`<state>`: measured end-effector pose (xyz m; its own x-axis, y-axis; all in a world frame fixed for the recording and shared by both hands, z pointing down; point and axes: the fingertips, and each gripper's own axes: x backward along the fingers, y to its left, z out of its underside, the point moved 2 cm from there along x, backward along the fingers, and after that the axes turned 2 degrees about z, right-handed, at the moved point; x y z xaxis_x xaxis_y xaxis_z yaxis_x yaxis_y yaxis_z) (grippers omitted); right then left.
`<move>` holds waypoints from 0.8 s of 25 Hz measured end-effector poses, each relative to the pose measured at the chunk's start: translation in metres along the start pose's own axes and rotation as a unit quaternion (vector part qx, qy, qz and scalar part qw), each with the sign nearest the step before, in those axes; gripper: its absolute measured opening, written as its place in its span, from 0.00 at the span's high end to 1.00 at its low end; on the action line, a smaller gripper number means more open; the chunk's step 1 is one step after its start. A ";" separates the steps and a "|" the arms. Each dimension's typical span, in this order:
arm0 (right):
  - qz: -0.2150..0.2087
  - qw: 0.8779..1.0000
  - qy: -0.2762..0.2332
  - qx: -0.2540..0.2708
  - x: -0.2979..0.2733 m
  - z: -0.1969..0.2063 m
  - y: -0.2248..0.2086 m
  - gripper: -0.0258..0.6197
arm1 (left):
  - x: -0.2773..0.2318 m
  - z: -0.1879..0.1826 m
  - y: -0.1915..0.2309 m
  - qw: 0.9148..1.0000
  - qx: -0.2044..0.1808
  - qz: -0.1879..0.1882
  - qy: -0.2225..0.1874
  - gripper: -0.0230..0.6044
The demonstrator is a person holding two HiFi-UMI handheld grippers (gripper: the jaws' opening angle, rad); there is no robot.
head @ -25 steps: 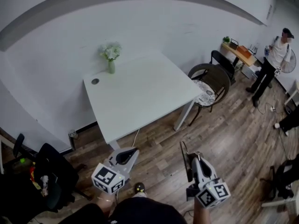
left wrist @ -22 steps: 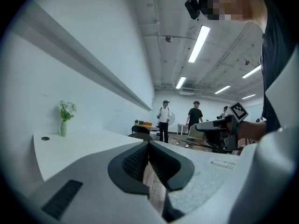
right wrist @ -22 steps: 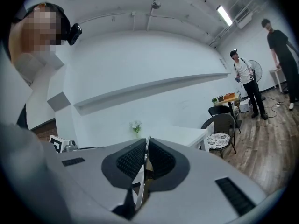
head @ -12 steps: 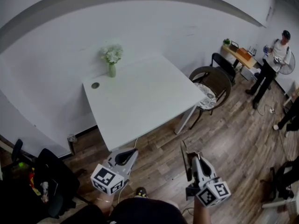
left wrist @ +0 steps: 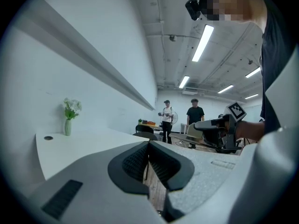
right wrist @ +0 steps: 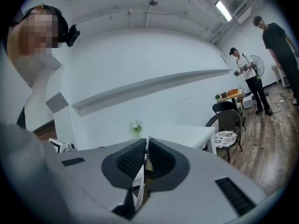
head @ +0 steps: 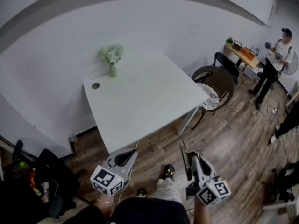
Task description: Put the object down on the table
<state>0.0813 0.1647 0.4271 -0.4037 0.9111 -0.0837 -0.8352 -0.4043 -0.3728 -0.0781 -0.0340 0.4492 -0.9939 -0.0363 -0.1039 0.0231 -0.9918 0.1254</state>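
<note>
The white table stands ahead of me, well beyond both grippers. My right gripper is low in the head view, over the wooden floor, and is shut on a thin flat dark object that sticks out past its tips. In the right gripper view this thin flat object shows edge-on between the pads of the right gripper. My left gripper is also held over the floor, short of the table's near edge. In its own view the left gripper is shut with nothing in it.
A green vase of white flowers and a round cable hole are at the table's far left. A wicker chair stands to its right, a black office chair at my lower left. A person stands far right.
I have come a little closer to the table and my foot has stepped forward into view. Both grippers keep their pose and grip. The far person has shifted slightly.
</note>
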 end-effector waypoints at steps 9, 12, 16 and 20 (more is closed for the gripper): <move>-0.060 0.998 0.024 -0.003 -0.079 -0.019 -0.028 0.93 | -0.036 -0.013 0.037 0.998 -0.001 -0.063 -0.005 0.97; -0.083 0.996 0.038 0.000 -0.114 -0.026 -0.041 0.93 | -0.051 -0.021 0.053 0.996 0.001 -0.091 -0.006 0.97; -0.118 0.992 0.053 0.002 -0.158 -0.036 -0.053 0.93 | -0.073 -0.027 0.072 0.992 0.002 -0.124 -0.011 0.97; -0.144 0.987 0.068 0.005 -0.200 -0.042 -0.066 0.93 | -0.091 -0.031 0.091 0.988 0.008 -0.153 -0.010 0.97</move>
<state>0.2327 0.0130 0.4293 -0.0947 0.9905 -0.0997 -0.9121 -0.1265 -0.3901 0.0182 -0.1245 0.4396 -0.9559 0.2684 -0.1189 -0.2810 -0.9538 0.1061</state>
